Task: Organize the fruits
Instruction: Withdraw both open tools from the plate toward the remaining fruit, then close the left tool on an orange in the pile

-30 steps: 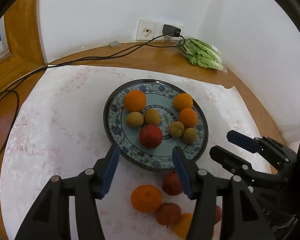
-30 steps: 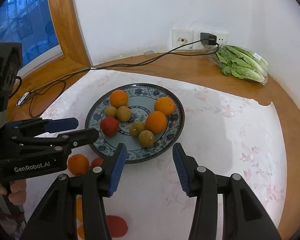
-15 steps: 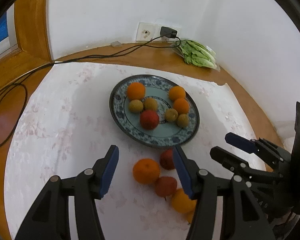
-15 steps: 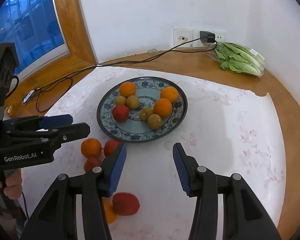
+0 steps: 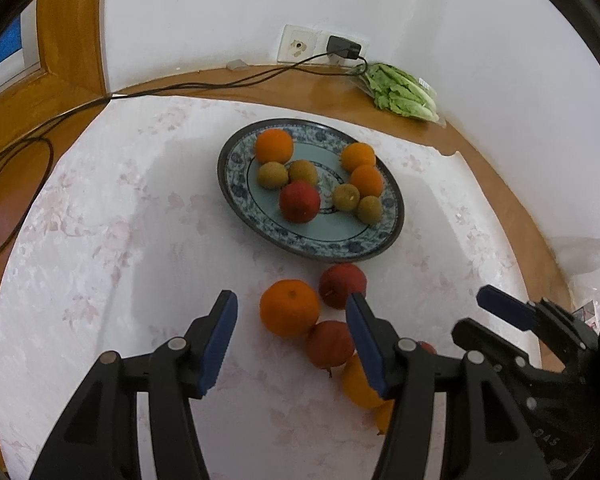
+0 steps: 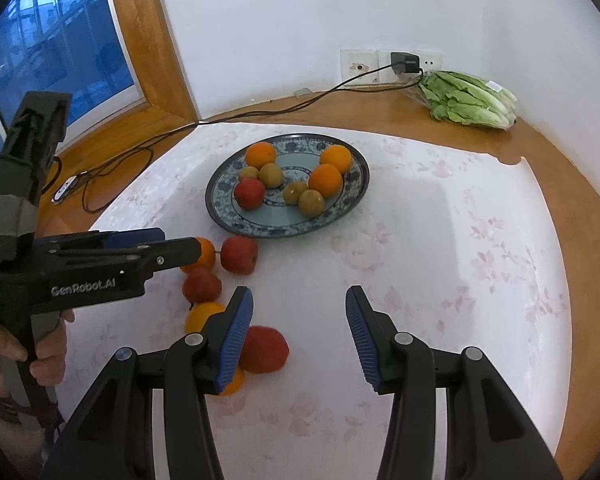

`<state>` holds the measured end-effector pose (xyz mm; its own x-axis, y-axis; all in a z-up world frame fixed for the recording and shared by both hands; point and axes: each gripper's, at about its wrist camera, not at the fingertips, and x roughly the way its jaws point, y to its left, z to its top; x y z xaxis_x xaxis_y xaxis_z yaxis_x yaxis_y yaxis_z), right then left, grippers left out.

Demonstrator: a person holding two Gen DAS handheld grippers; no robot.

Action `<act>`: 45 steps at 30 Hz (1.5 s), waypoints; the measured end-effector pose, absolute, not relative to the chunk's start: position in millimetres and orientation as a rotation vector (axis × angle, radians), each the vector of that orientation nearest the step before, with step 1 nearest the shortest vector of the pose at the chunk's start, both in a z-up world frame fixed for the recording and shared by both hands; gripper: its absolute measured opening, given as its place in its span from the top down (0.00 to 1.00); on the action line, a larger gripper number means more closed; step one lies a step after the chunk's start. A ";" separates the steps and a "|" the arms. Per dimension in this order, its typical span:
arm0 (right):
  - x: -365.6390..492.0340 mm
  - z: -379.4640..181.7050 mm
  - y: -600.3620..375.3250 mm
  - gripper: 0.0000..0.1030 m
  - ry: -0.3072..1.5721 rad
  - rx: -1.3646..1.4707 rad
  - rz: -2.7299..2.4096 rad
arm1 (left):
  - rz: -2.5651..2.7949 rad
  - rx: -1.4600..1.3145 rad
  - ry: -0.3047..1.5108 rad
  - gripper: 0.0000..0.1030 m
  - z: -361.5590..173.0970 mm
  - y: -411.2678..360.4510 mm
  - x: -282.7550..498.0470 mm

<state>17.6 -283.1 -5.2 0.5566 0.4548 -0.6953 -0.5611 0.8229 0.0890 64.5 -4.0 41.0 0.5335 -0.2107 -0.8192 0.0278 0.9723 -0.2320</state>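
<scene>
Both grippers are hanging over the loose fruit on the cloth [image 5: 100, 240], empty, so the step in hand looks like picking the next piece for the plate [image 5: 384, 248]. The left gripper [image 5: 292, 320] is holding its jaws spread, with an orange [image 5: 289, 307] sitting between the tips at about 12 o'clock from them. Touching that orange are two apples, one [image 5: 342, 286] at its 2 o'clock and one [image 5: 329, 344] at its 5 o'clock. More oranges are lying behind the right-hand finger, partly hidden.

The right gripper [image 6: 300, 336] is also holding its jaws spread, over bare cloth. Another apple [image 6: 264, 349] is lying just behind its left-hand finger, at about 8 o'clock.

The plate is standing at 12 o'clock from both grippers, already carrying three oranges, one apple and four small brownish-green fruits [image 5: 273, 175].

The next move probably calls for lowering the left gripper around the orange and closing gently. The neighbours are touching it, so a finger could nudge an apple and set it rolling.

On the side of the left gripper, in the right wrist view, "GenRobot.AI" [image 6: 86, 289] is reading clearly. A white label on the bagged lettuce [image 6: 470, 98] at 1 o'clock is too small to read.
</scene>
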 end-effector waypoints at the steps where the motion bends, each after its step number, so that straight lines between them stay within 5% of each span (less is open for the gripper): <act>1: 17.2 -6.3 -284.5 0.52 0.778 -0.144 0.602 | -0.145 -0.202 0.998 0.42 39.8 -3.7 64.5; 12: 17.5 -17.8 -289.2 0.52 0.806 -0.103 0.605 | -0.167 -0.246 1.020 0.46 26.0 -1.2 69.6; 20: 19.8 -22.1 -288.0 0.52 0.817 -0.102 0.604 | -0.170 -0.289 1.021 0.64 21.6 3.7 72.6; 45: 31.1 -22.4 -248.2 0.52 0.853 -0.138 0.631 | -0.094 -0.304 0.950 0.65 31.0 37.4 56.2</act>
